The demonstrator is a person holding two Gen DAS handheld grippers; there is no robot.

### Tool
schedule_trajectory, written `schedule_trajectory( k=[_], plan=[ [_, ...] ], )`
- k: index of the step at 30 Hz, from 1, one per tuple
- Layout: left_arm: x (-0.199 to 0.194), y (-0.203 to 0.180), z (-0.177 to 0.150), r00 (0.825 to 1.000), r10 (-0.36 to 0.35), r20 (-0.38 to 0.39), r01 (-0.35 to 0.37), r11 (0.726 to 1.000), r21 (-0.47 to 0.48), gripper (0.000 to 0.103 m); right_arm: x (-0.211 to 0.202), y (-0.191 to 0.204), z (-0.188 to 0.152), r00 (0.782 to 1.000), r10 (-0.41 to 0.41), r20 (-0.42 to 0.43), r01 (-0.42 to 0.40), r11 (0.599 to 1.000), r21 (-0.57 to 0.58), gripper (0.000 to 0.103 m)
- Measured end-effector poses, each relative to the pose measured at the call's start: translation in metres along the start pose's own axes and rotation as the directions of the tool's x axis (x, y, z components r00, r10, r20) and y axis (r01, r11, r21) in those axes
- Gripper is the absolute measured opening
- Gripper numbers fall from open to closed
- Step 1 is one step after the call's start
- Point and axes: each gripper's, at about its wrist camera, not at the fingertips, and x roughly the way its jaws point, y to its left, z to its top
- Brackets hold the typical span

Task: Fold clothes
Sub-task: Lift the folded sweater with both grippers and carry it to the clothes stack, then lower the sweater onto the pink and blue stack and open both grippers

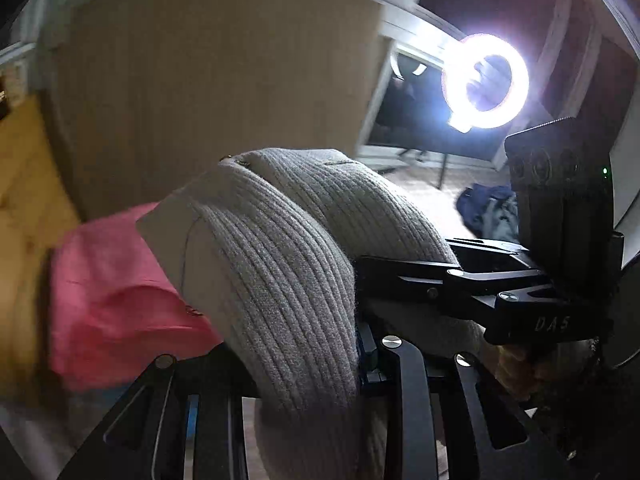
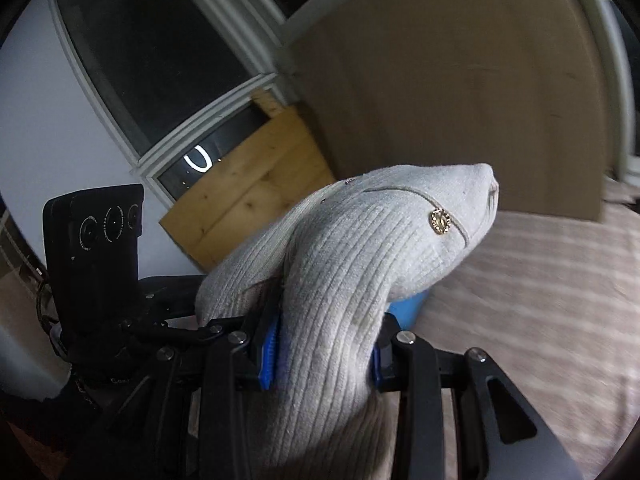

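While both views are smeared by motion, the grey ribbed knit garment is plain to see, bunched up and lifted clear of the bed. The left gripper is clamped on a thick fold of it; the knit bulges up over the fingers and hangs down between the black linkage bars. A white card tag sticks out from the fabric on its left side. The right gripper is likewise closed on the same garment, its blue finger pads pressed into the cloth on either side. A small gold button sits near the raised tip of the fold in the right wrist view. From the left wrist view the other gripper's black body shows just beside the garment, touching or nearly touching it, so the two grips are close together. A pink cloth lies behind and to the left of the garment, probably on the bed, though the blur makes that hard to settle. A ring light glares at upper right, and a dark blue heap of clothing lies on the floor below it. A large cardboard panel stands behind the bed.
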Motion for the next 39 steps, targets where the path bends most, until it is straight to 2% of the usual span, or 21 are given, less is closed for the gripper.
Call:
schedule_trajectory(
  k=[5, 9, 10, 12, 13, 14, 15, 16, 17, 19, 21, 24, 28, 32, 33, 35, 37, 38, 39],
  plan=[
    [-0.011, 0.071, 0.009, 0.998, 0.063, -0.012, -0.063, 0.997, 0.034, 0.026, 0.073, 0.035, 0.023, 1.0, -0.007, -0.003, 0.007, 1.0, -0.015, 0.033],
    [0.0, 0.119, 0.013, 1.0, 0.021, -0.02, -0.021, 1.0, 0.001, 0.026, 0.115, 0.042, 0.035, 1.0, -0.024, -0.013, 0.024, 1.0, 0.003, 0.033],
    [0.006, 0.13, 0.01, 0.999, 0.021, -0.035, -0.021, 1.0, -0.014, 0.029, 0.124, 0.042, 0.037, 0.999, -0.036, -0.016, 0.036, 0.999, 0.002, 0.033],
    [0.021, 0.153, -0.009, 0.991, 0.076, -0.112, -0.082, 0.995, -0.05, 0.043, 0.142, 0.035, 0.034, 0.993, -0.093, -0.069, 0.092, 0.996, -0.011, 0.033],
    [0.029, 0.164, -0.018, 0.983, 0.102, -0.151, -0.113, 0.991, -0.067, 0.054, 0.151, 0.025, 0.026, 0.98, -0.145, -0.137, 0.146, 0.989, -0.001, 0.033],
    [0.036, 0.175, -0.028, 0.973, 0.127, -0.191, -0.145, 0.986, -0.082, 0.052, 0.161, 0.013, 0.016, 0.955, -0.202, -0.219, 0.209, 0.978, 0.011, 0.04],
    [0.044, 0.186, -0.037, 0.961, 0.151, -0.23, -0.177, 0.98, -0.096, 0.051, 0.167, 0.0, 0.003, 0.92, -0.245, -0.305, 0.267, 0.963, 0.031, 0.041],
    [0.047, 0.196, -0.046, 0.956, 0.158, -0.248, -0.192, 0.974, -0.119, 0.051, 0.165, -0.008, -0.006, 0.905, -0.25, -0.343, 0.283, 0.958, 0.051, 0.041],
    [0.042, 0.202, -0.053, 0.962, 0.143, -0.231, -0.182, 0.971, -0.157, 0.051, 0.161, -0.014, -0.014, 0.9, -0.241, -0.363, 0.284, 0.956, 0.071, 0.041],
    [0.029, 0.202, -0.054, 0.974, 0.13, -0.185, -0.165, 0.969, -0.186, 0.052, 0.142, -0.009, -0.009, 0.913, -0.246, -0.326, 0.279, 0.958, 0.058, 0.042],
    [0.02, 0.195, -0.044, 0.983, 0.135, -0.128, -0.155, 0.974, -0.166, 0.054, 0.123, -0.002, 0.003, 0.93, -0.248, -0.271, 0.266, 0.963, 0.032, 0.043],
    [0.036, 0.2, -0.02, 0.982, 0.149, -0.118, -0.166, 0.974, -0.153, 0.059, 0.114, 0.003, 0.035, 0.952, -0.245, -0.185, 0.249, 0.968, -0.003, 0.043],
    [0.056, 0.206, 0.012, 0.98, 0.168, -0.104, -0.181, 0.974, -0.135, 0.059, 0.142, -0.025, 0.068, 0.945, -0.269, -0.187, 0.275, 0.961, 0.008, 0.043],
    [0.078, 0.213, 0.034, 0.98, 0.172, -0.101, -0.184, 0.976, -0.119, 0.057, 0.183, -0.053, 0.084, 0.942, -0.256, -0.218, 0.272, 0.961, 0.045, 0.042],
    [0.083, 0.215, 0.036, 0.979, 0.172, -0.105, -0.184, 0.976, -0.118, 0.057, 0.191, -0.054, 0.083, 0.935, -0.28, -0.219, 0.289, 0.957, 0.01, 0.04],
    [0.088, 0.219, 0.035, 0.977, 0.176, -0.117, -0.19, 0.974, -0.122, 0.064, 0.207, -0.052, 0.078, 0.914, -0.341, -0.22, 0.331, 0.94, -0.08, 0.036],
    [0.093, 0.223, 0.034, 0.975, 0.18, -0.13, -0.197, 0.972, -0.126, 0.075, 0.234, -0.063, 0.073, 0.861, -0.436, -0.261, 0.41, 0.9, -0.15, 0.035],
    [0.096, 0.225, 0.033, 0.974, 0.182, -0.137, -0.2, 0.971, -0.128, 0.08, 0.242, -0.074, 0.069, 0.849, -0.445, -0.285, 0.417, 0.896, -0.154, 0.035],
    [0.098, 0.227, 0.033, 0.972, 0.184, -0.143, -0.203, 0.97, -0.13, 0.081, 0.246, -0.081, 0.067, 0.849, -0.442, -0.288, 0.415, 0.897, -0.152, 0.035]
  ],
)
